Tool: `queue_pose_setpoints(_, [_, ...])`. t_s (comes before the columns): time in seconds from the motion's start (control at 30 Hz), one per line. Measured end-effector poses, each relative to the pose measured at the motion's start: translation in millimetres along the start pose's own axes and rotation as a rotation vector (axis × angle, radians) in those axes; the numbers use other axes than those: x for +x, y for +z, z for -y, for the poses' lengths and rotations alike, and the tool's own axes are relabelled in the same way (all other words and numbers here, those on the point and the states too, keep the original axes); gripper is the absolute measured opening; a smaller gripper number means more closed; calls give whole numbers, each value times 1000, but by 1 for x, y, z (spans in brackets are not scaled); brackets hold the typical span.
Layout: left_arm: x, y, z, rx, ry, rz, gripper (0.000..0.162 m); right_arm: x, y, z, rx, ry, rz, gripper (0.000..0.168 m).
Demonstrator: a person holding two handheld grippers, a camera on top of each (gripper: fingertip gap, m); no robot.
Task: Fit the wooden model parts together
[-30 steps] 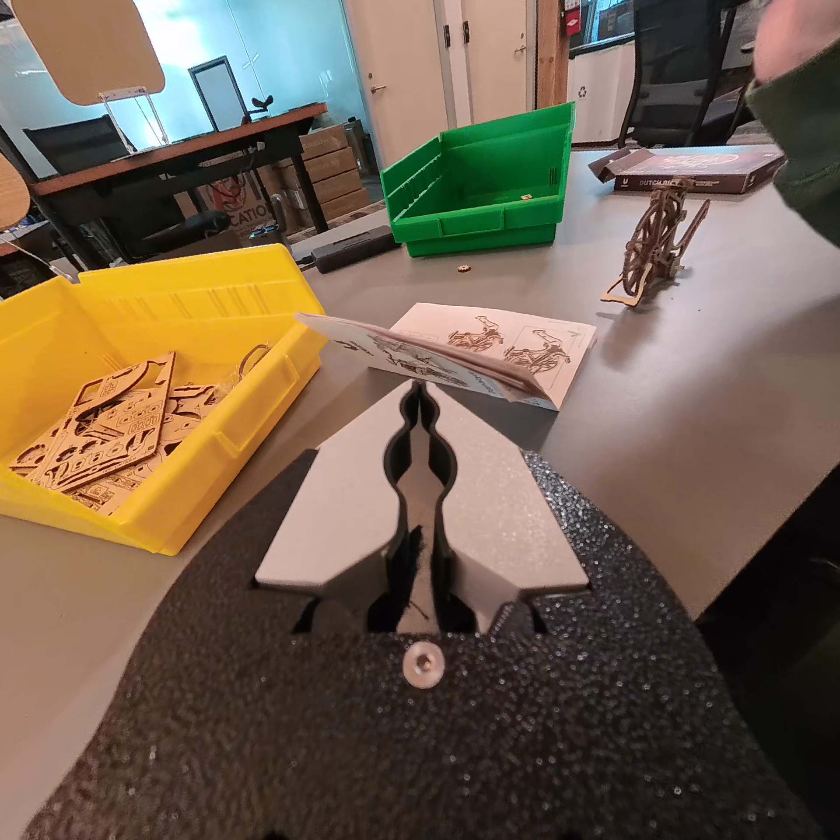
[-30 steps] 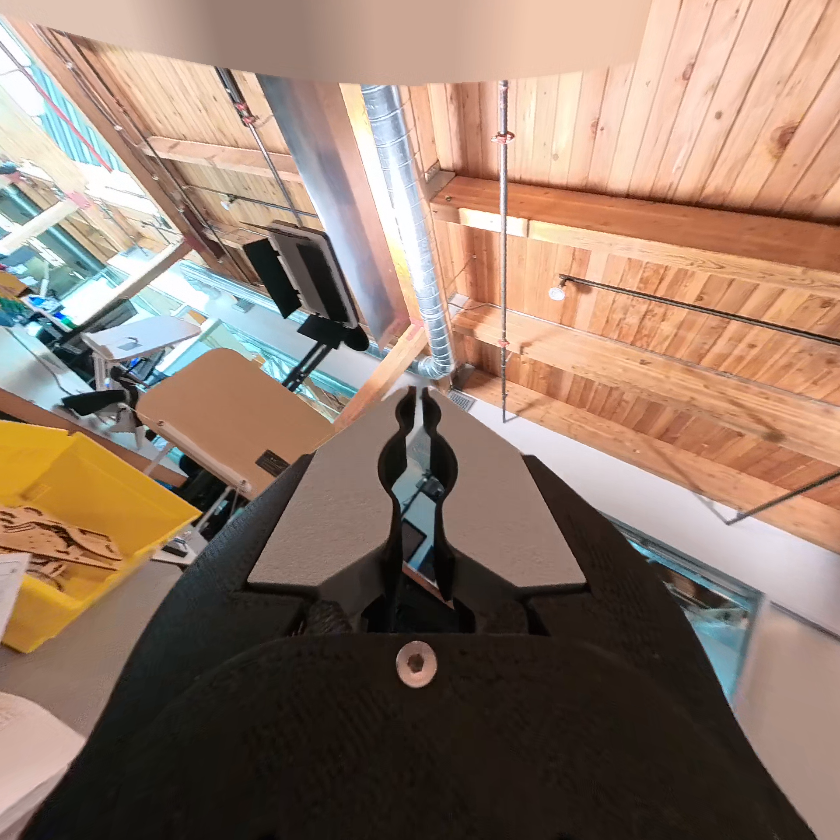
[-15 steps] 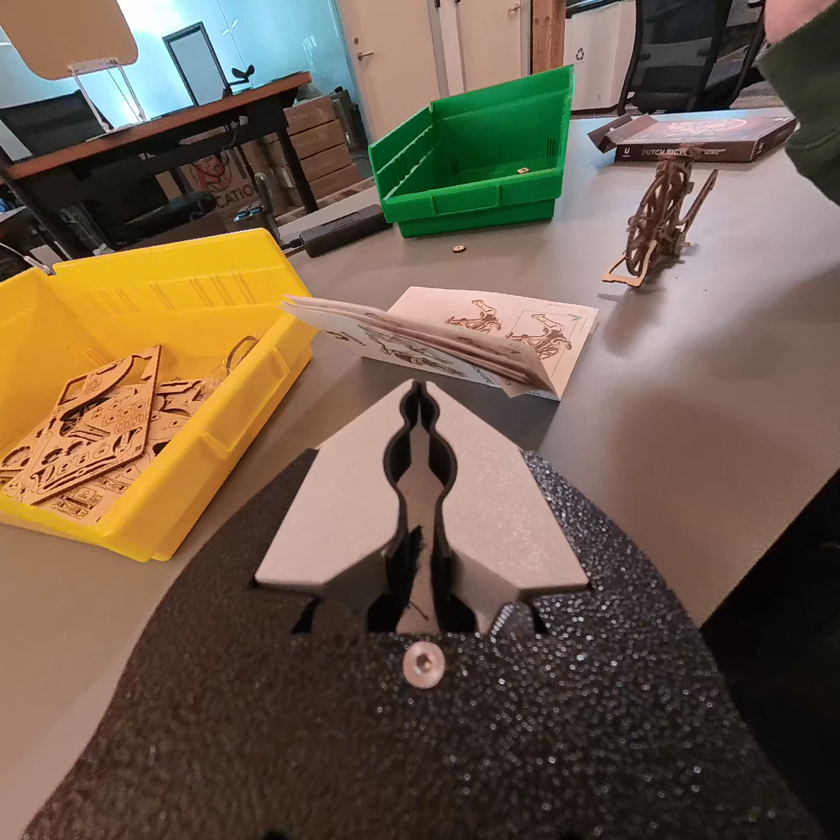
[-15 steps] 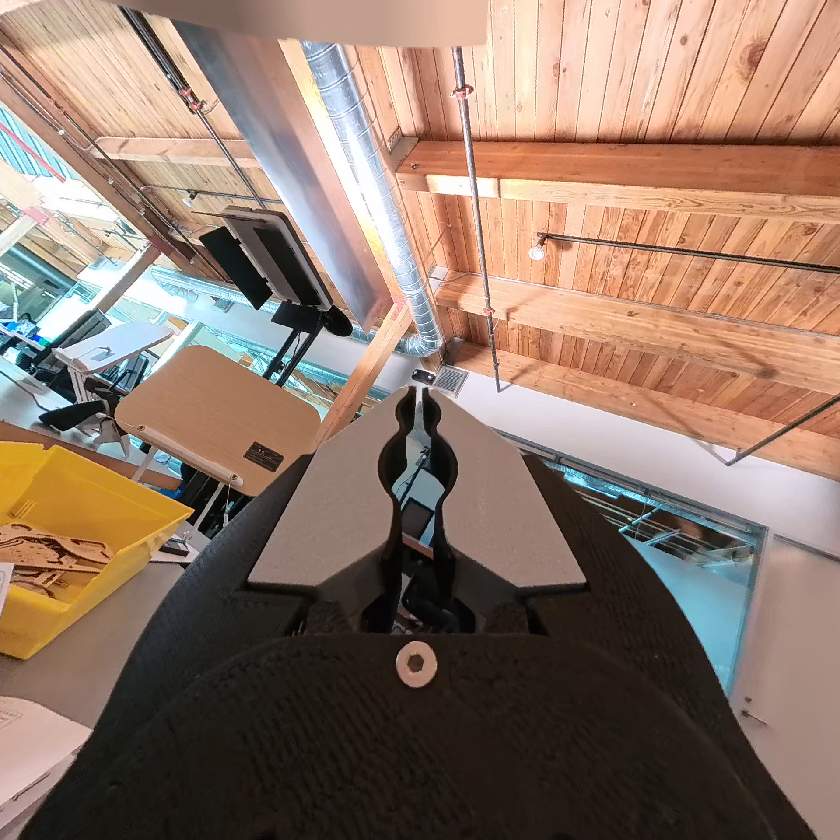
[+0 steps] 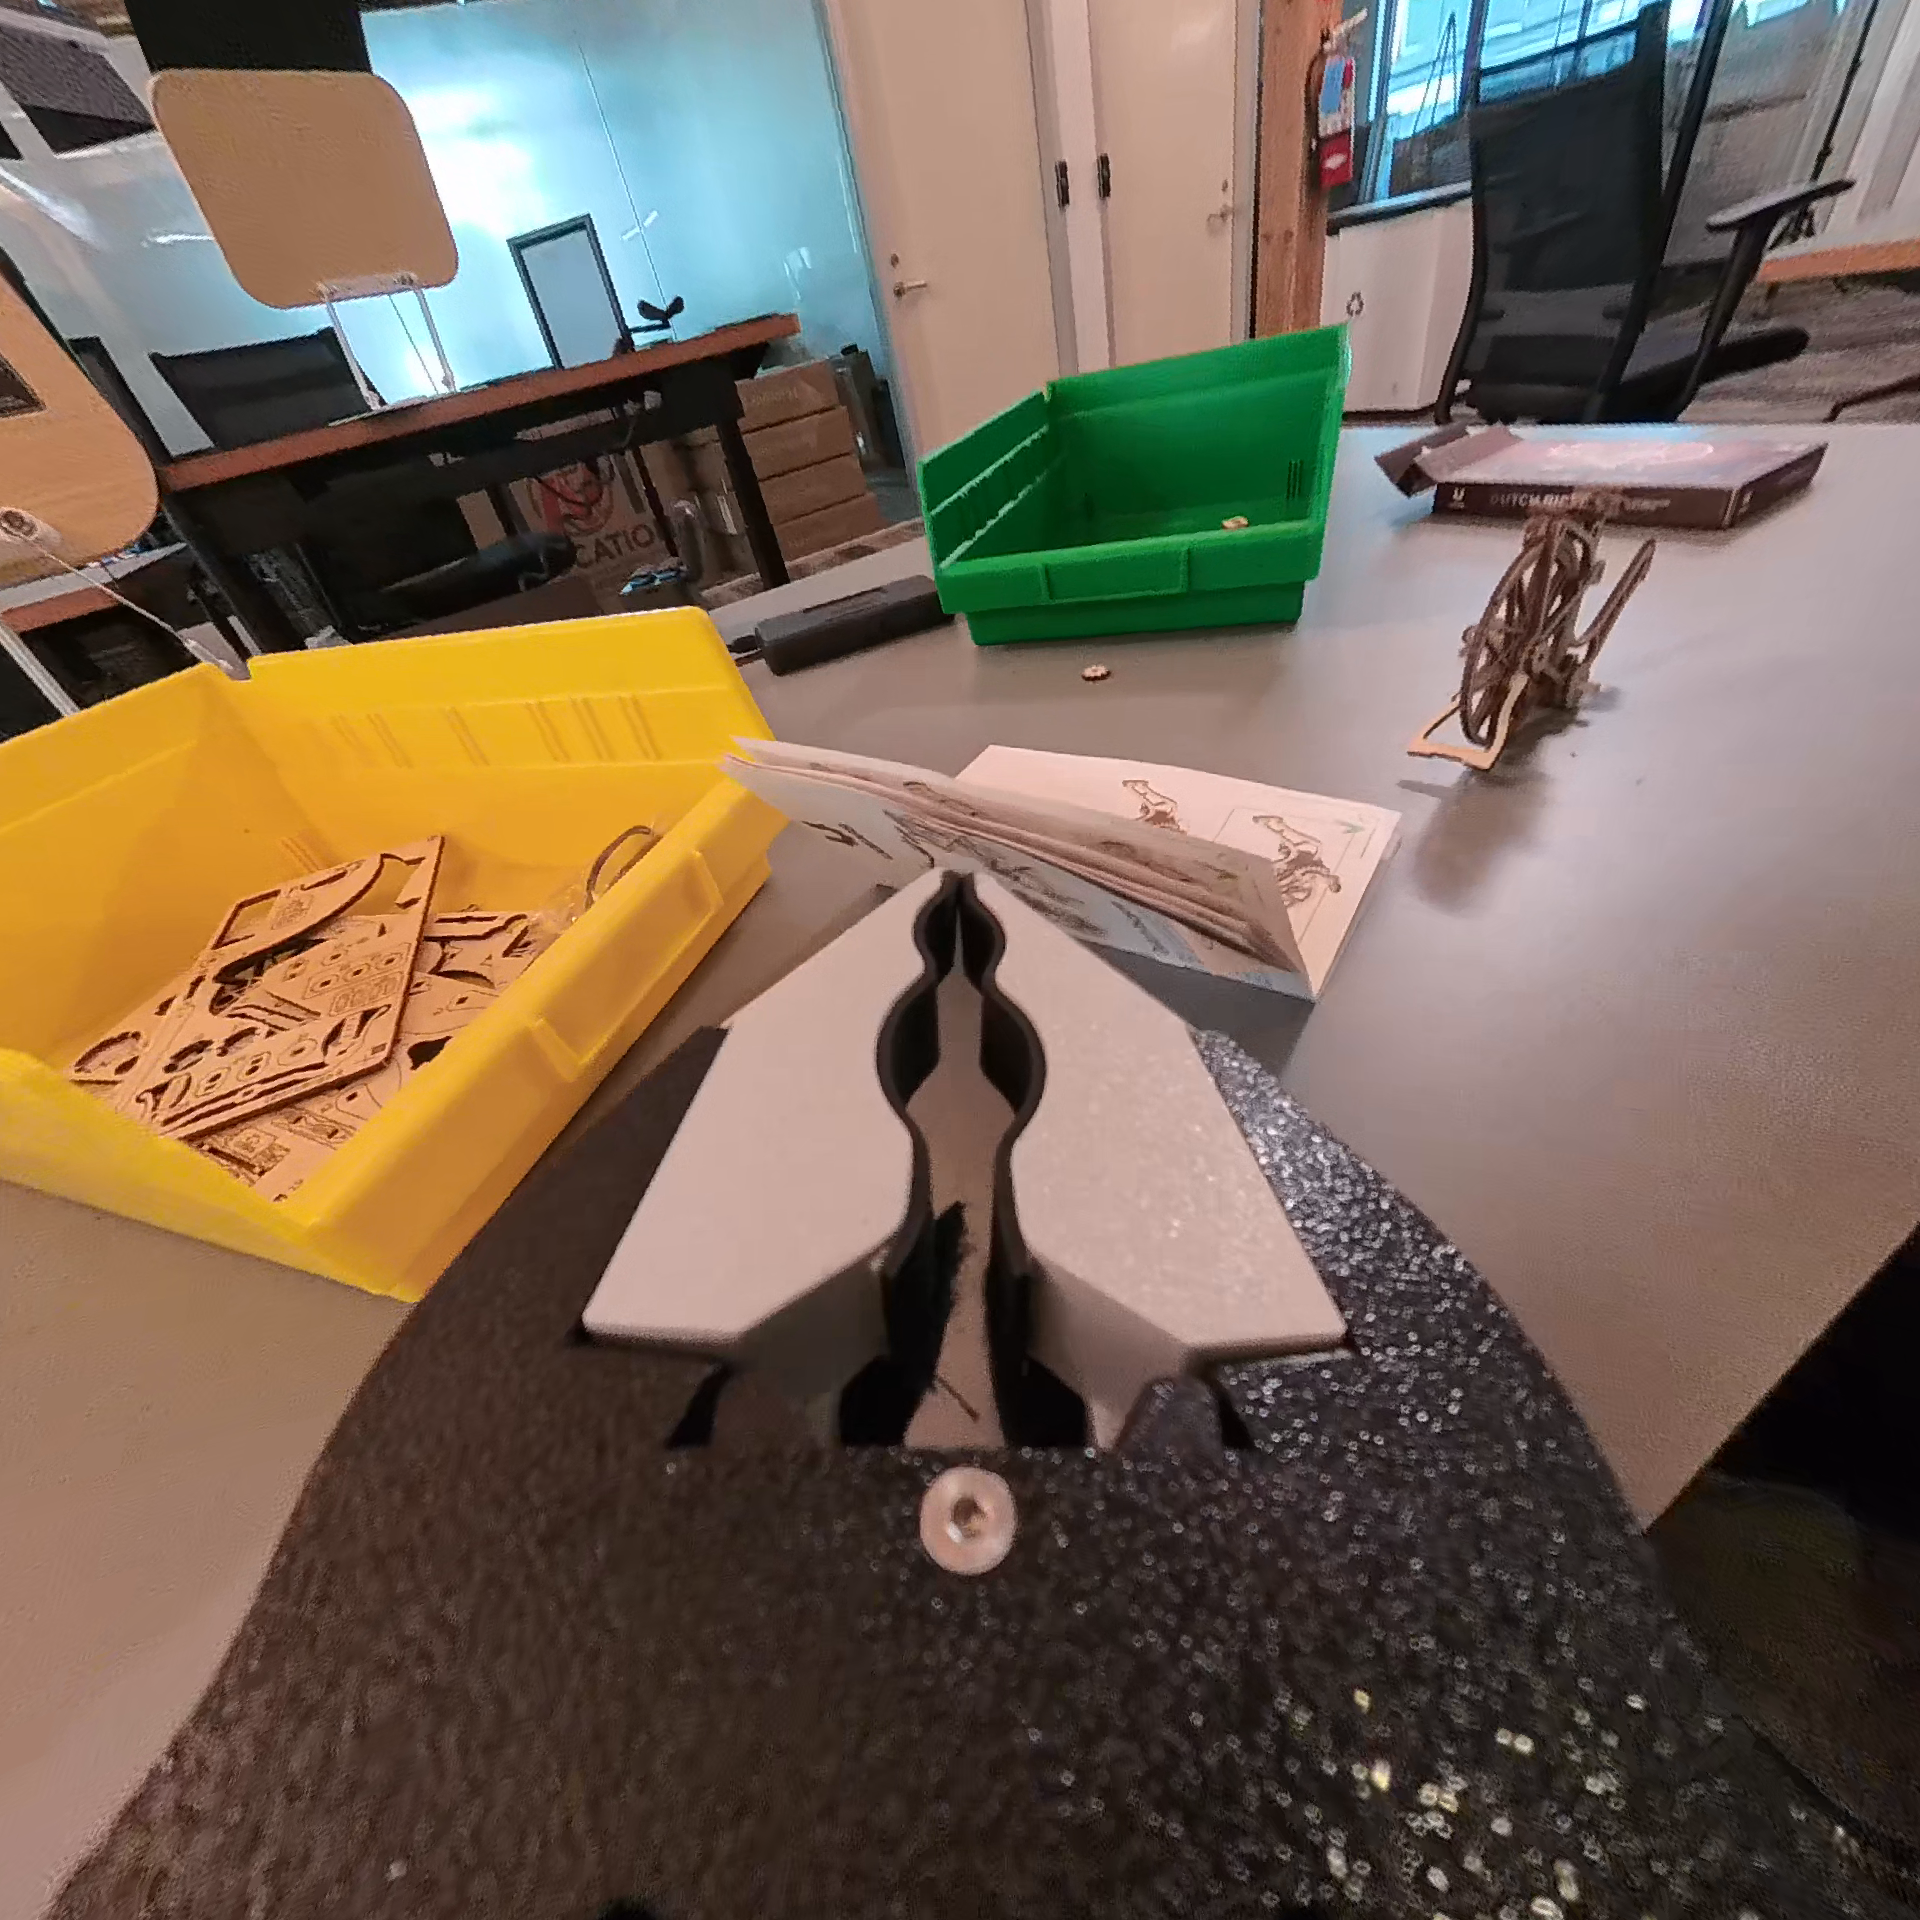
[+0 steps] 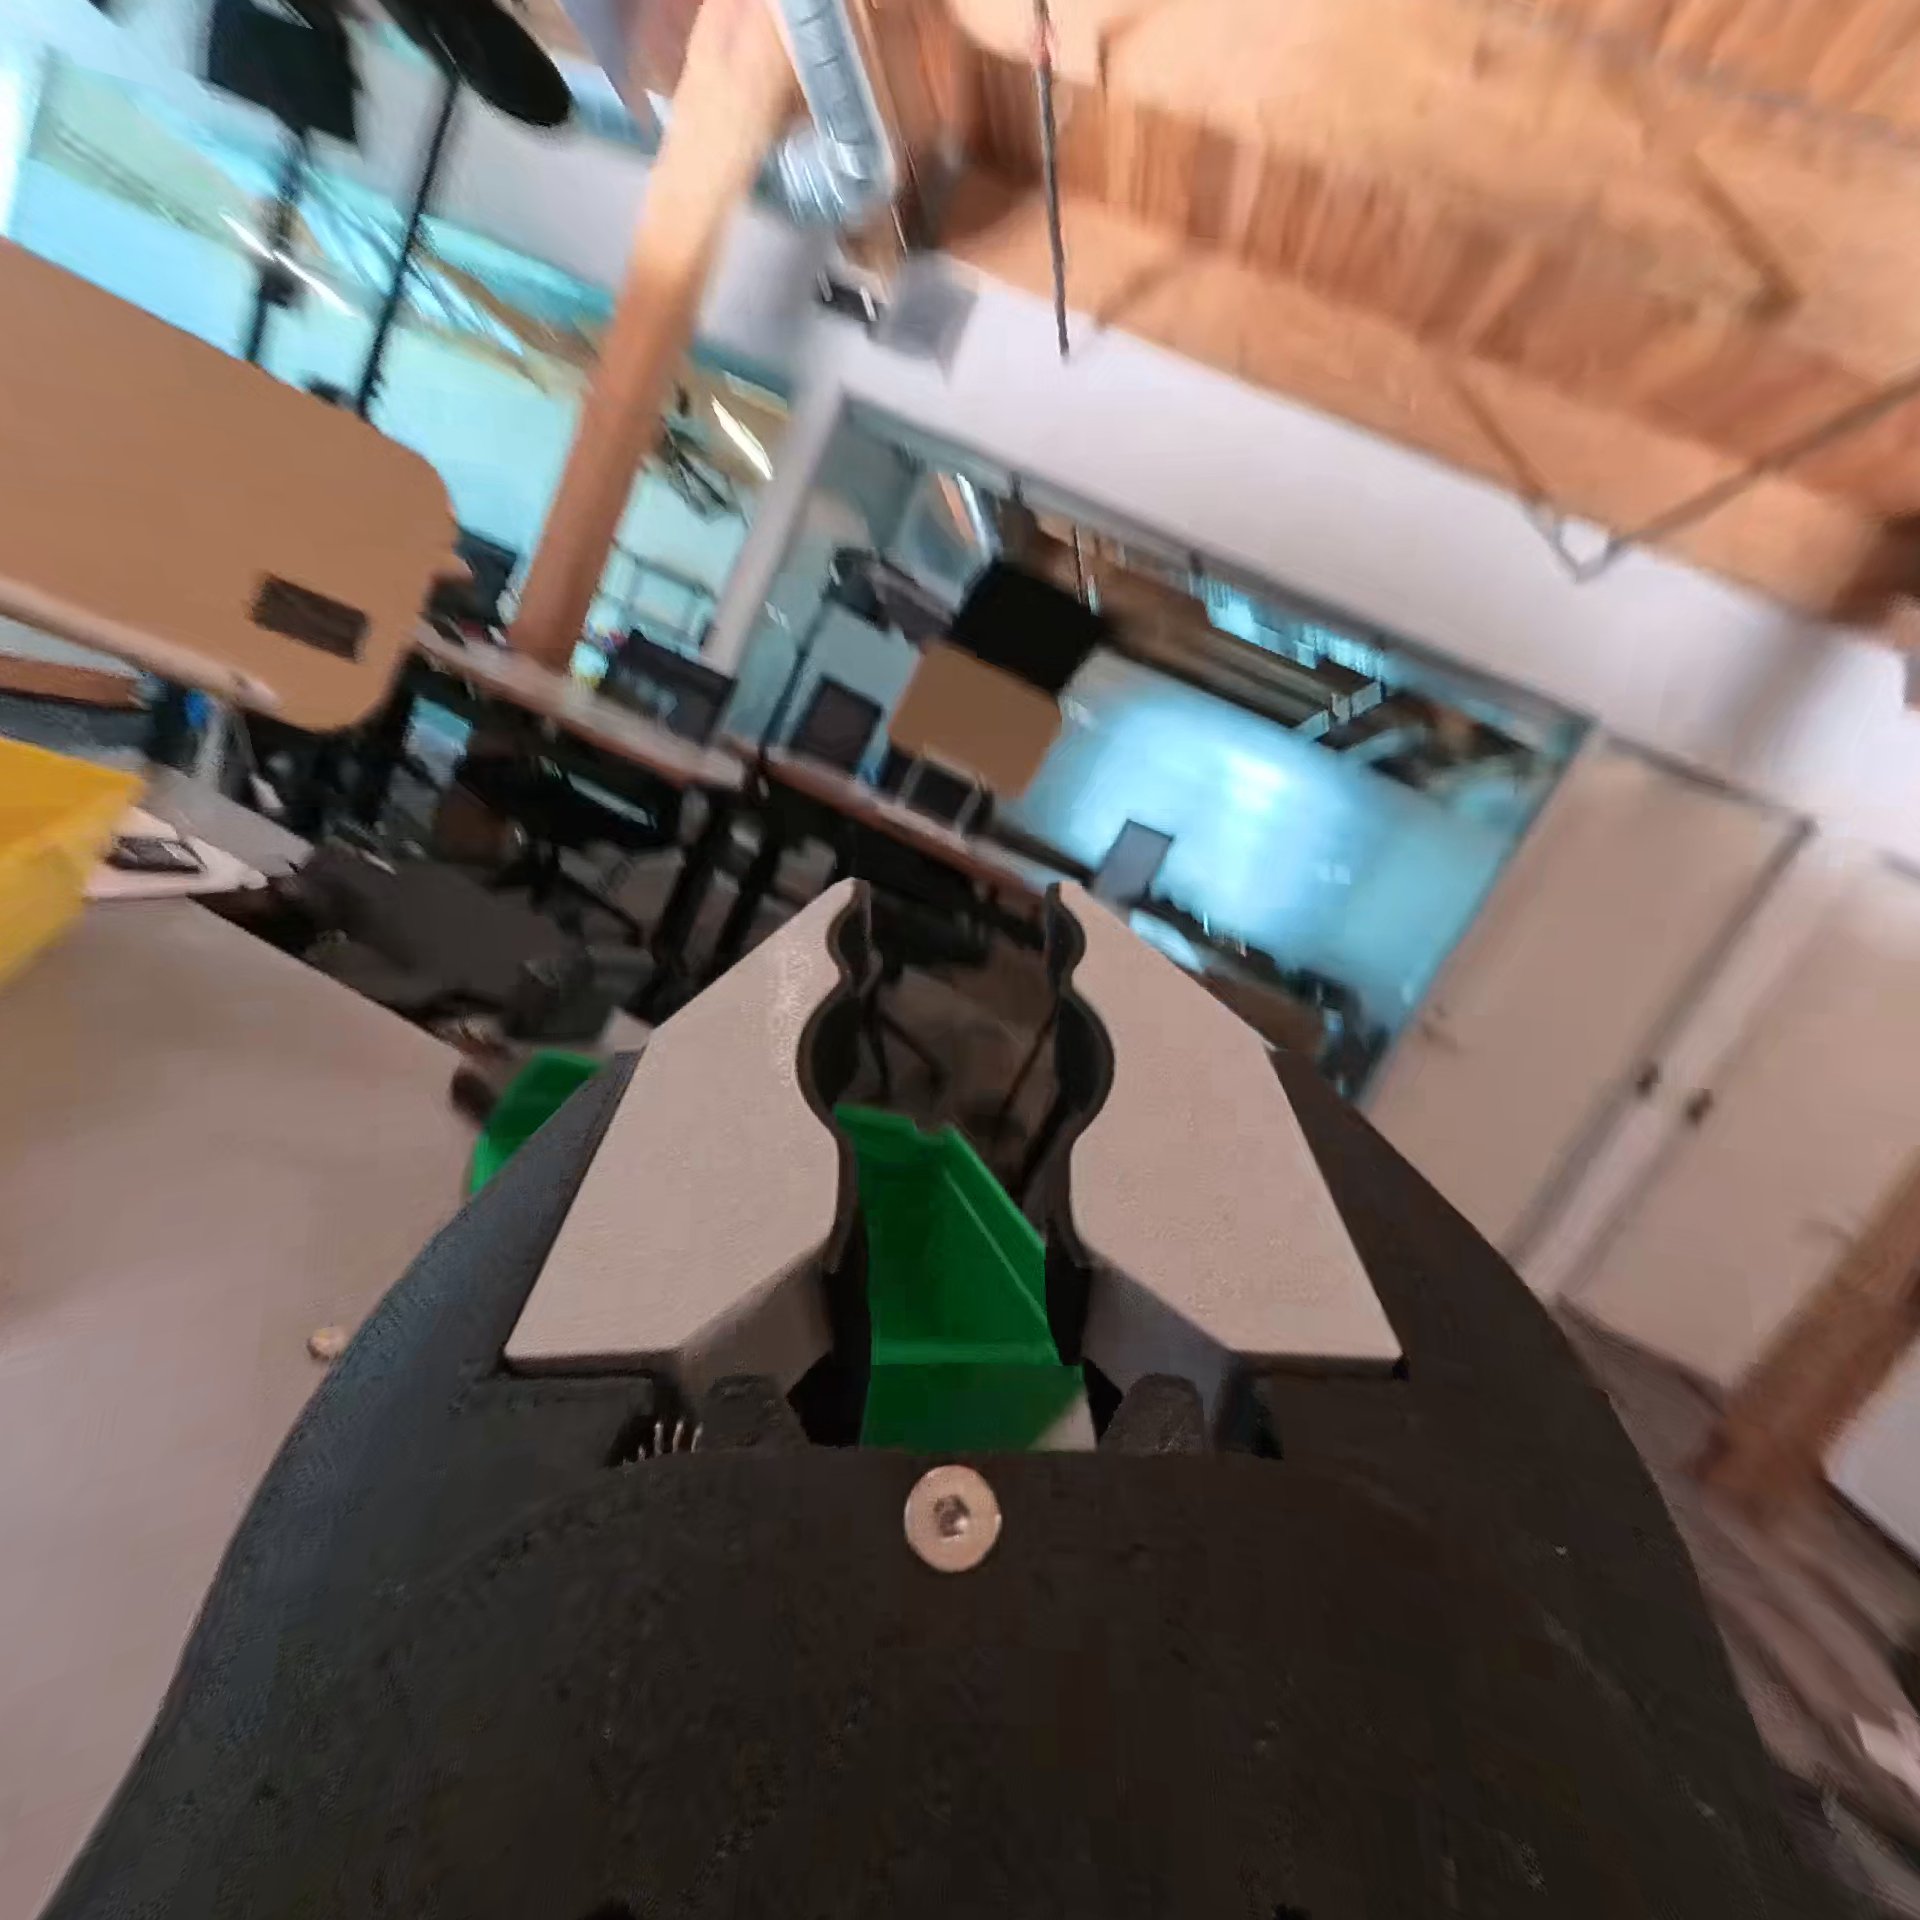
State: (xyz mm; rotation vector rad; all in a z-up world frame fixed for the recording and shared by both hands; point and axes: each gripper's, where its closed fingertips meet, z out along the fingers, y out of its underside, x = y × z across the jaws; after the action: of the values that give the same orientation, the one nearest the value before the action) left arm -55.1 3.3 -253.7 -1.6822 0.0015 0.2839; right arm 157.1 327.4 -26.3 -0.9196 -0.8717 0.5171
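In the left wrist view my left gripper (image 5: 958, 883) is shut and empty, low over the grey table (image 5: 1558, 987), just short of an open instruction booklet (image 5: 1091, 862). A partly built wooden wheel model (image 5: 1527, 644) stands at the right. A yellow bin (image 5: 364, 935) at the left holds flat wooden part sheets (image 5: 281, 997). A small wooden disc (image 5: 1093, 674) lies on the table before a green bin (image 5: 1132, 520). My right gripper (image 6: 956, 914) is open and empty; its view is blurred, and it points over the green bin (image 6: 935, 1288).
A dark flat box (image 5: 1621, 483) lies at the far right of the table. A black bar-shaped object (image 5: 847, 629) lies left of the green bin. The table edge (image 5: 1766, 1382) runs close on the right. Desks and chairs stand beyond. Left tips to right tips: about 45 cm. Between my left fingertips and the partly built wooden wheel model (image 5: 1527, 644) there is roughly 25 cm.
The right gripper has swung down from pointing at the ceiling toward the table and green bin, and its jaws have opened. The left gripper has shifted only slightly. The sleeve has left the left view.
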Motion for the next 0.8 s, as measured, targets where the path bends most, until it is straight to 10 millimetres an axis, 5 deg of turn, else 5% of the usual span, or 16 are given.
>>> queue_pose_setpoints(0.03, [1, 0, 2, 10, -17, -3, 0, 17, -4, -13, -65, 31, -14, 36])
queue_pose_setpoints(0.13, [8, 4, 6, 25, -51, -21, 0, 48, -21, -65, -257, 197, 11, 60])
queue_pose_setpoints(0.27, [21, 9, 10, 36, -84, -49, 2, 63, -49, -161, -541, 337, 44, 89])
queue_pose_setpoints(0.37, [29, 11, 16, 47, -89, -61, 2, 59, -71, -232, -740, 429, 62, 101])
queue_pose_setpoints(0.47, [29, 9, 19, 52, -76, -39, 3, 45, -83, -272, -826, 480, 101, 105])
queue_pose_setpoints(0.6, [25, 7, 22, 67, -102, -19, 3, 30, -74, -271, -793, 520, 162, 105])
queue_pose_setpoints(0.8, [13, 7, 22, 91, -164, -2, 3, 8, -47, -212, -647, 439, 282, 75])
